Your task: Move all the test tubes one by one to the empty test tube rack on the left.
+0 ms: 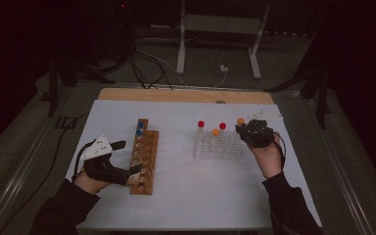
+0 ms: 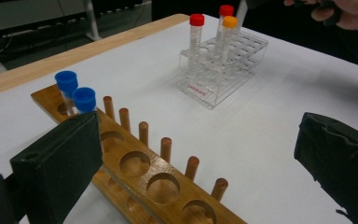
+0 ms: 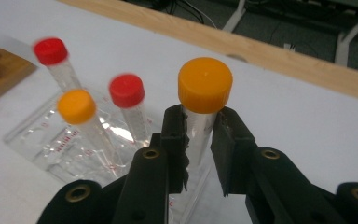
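My right gripper [image 3: 199, 128] is shut on an orange-capped tube [image 3: 204, 88], just below its cap, above the right end of the clear plastic rack [image 1: 218, 147]. In the high view that tube [image 1: 241, 121] stands up from the right gripper [image 1: 245, 131]. Two red-capped tubes [image 3: 50, 51] [image 3: 127, 91] and another orange-capped tube [image 3: 77, 106] stand in the clear rack. My left gripper [image 2: 191, 154] is open at the near end of the wooden rack [image 1: 144, 155], one jaw on each side of it. Two blue-capped tubes [image 2: 77, 92] sit in the wooden rack's far holes.
The white mat [image 1: 176, 196] covers a wooden table [image 1: 176, 94]. The wooden rack has a row of pegs [image 2: 167, 147] beside several round holes. Beyond the table are a metal frame [image 1: 220, 34] and cables [image 1: 147, 68] on the floor.
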A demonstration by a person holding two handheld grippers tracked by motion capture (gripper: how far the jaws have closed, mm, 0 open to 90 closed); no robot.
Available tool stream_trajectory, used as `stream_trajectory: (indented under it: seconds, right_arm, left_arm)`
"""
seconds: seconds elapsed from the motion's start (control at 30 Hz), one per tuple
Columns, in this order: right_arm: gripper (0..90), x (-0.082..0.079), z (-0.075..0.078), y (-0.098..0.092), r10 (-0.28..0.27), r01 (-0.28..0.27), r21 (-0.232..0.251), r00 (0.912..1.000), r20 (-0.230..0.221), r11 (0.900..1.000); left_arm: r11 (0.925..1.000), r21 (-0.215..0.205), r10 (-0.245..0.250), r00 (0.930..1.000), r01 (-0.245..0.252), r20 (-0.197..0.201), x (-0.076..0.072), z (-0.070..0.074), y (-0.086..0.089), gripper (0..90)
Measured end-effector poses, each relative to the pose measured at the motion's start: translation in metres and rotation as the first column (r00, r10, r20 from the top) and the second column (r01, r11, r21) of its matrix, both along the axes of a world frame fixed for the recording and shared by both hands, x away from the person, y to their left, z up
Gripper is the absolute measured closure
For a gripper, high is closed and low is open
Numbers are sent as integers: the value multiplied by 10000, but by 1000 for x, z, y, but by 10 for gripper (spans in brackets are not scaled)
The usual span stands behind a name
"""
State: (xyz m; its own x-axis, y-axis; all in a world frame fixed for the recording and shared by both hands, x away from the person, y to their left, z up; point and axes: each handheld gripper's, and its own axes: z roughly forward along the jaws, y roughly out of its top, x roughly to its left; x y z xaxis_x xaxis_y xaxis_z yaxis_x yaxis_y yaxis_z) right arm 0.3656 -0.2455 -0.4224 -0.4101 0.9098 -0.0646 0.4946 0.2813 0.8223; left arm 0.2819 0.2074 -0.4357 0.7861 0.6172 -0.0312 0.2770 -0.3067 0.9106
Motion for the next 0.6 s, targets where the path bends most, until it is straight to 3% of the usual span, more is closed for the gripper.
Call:
stream_trajectory:
  seconds: [0.33, 0.6]
  right_arm:
    - [748, -28, 30, 5, 699, -680, -325, 9957, 607, 9972]
    - [747, -52, 30, 16, 1762, -1757, -141, 9837, 366, 9843]
  left_arm:
    - [9998, -4, -212, 9998, 212, -22, -2, 3, -3, 18]
    - [9991, 25, -424, 9991, 424, -94, -4, 5, -8, 18]
